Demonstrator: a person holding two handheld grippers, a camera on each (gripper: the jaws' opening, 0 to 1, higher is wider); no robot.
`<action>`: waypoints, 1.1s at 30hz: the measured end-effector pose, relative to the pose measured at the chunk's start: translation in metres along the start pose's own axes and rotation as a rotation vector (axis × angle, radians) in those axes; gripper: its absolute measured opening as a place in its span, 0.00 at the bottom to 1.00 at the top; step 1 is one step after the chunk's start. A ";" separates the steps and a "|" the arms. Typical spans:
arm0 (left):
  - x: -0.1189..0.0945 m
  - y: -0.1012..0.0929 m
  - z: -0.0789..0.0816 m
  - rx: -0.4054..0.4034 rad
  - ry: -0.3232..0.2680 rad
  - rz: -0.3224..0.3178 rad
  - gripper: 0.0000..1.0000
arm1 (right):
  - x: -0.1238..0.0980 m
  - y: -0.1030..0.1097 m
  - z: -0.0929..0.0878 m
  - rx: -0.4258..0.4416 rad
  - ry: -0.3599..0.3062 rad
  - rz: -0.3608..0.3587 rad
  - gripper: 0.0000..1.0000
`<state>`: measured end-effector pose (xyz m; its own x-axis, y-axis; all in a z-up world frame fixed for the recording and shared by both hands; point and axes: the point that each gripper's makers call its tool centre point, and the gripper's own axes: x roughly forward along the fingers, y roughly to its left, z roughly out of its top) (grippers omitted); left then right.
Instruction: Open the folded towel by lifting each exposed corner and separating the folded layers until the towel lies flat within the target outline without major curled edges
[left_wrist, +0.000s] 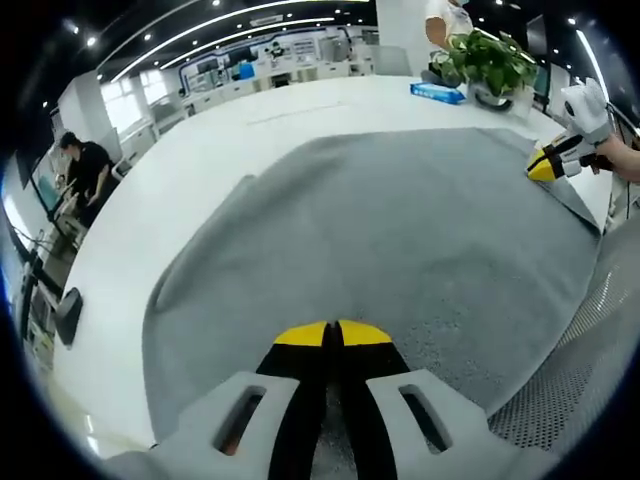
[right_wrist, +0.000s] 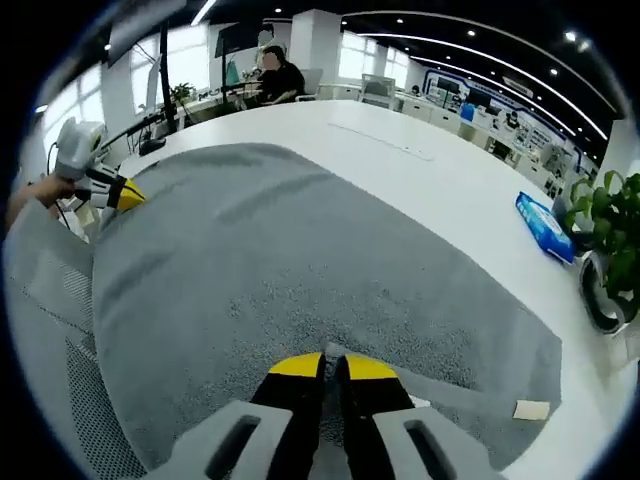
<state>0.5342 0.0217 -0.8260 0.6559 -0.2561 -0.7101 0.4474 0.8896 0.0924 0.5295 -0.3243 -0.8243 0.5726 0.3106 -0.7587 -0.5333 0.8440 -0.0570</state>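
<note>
Grey towel (left_wrist: 400, 240) spread across white table (left_wrist: 200, 160), near edge overhanging. Left tool (left_wrist: 333, 333) and right tool (right_wrist: 332, 366) (yellow-tipped) each pressed together, pinching towel edge at opposite ends. Potted plant (right_wrist: 610, 240) beyond.

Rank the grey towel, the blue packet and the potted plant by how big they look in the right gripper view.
1. Grey fluffy towel, by far.
2. Green leafy potted plant, cut off by the picture's edge.
3. Flat blue packet.
The plant and the packet look close in size, so their order is unsure.
</note>
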 end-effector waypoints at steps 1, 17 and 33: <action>0.000 0.000 0.000 0.001 0.001 0.000 0.02 | -0.005 -0.001 0.002 0.012 -0.012 0.003 0.03; 0.002 0.003 -0.001 0.001 0.000 -0.008 0.02 | -0.152 -0.057 -0.085 0.326 -0.025 -0.255 0.02; 0.000 -0.001 0.001 0.028 0.010 -0.034 0.02 | -0.159 -0.037 -0.163 0.458 0.120 -0.344 0.02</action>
<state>0.5339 0.0202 -0.8253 0.6339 -0.2819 -0.7202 0.4863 0.8694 0.0877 0.3568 -0.4764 -0.8069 0.5764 -0.0434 -0.8160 0.0096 0.9989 -0.0464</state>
